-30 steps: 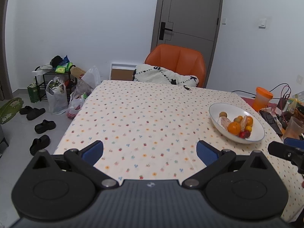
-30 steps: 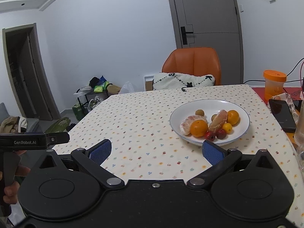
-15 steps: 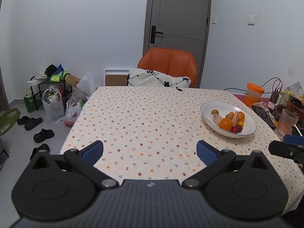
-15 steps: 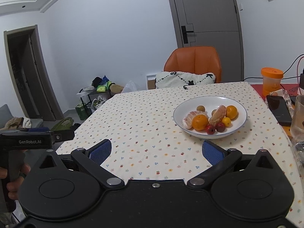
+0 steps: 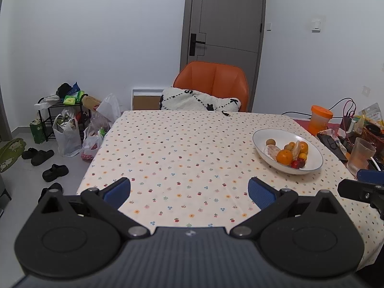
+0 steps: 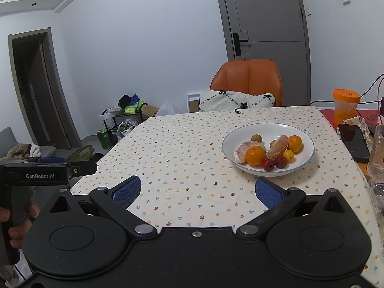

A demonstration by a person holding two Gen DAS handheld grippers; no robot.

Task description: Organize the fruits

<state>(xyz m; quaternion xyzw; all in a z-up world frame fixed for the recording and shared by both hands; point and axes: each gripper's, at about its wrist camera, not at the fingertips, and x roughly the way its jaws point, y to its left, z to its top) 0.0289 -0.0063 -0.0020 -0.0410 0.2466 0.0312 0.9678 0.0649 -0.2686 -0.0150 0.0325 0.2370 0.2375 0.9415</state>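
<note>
Hovering over the near edge of the desk [image 5: 182,148], left tool [image 5: 189,189] and right tool [image 6: 196,188] both gape wide, holding nothing. Desk wears a cream dotted cloth. White bowl [image 6: 304,134] of fruits [image 6: 268,150] sits on its right half, ahead of the right tool. Orange chair [image 5: 213,81] with a white cushion [image 5: 196,102] stands at the far end before a grey door [image 5: 228,19]. Bags and shoes litter the floor [image 5: 21,175] at left; orange-lidded jar [image 6: 345,106] far right.
</note>
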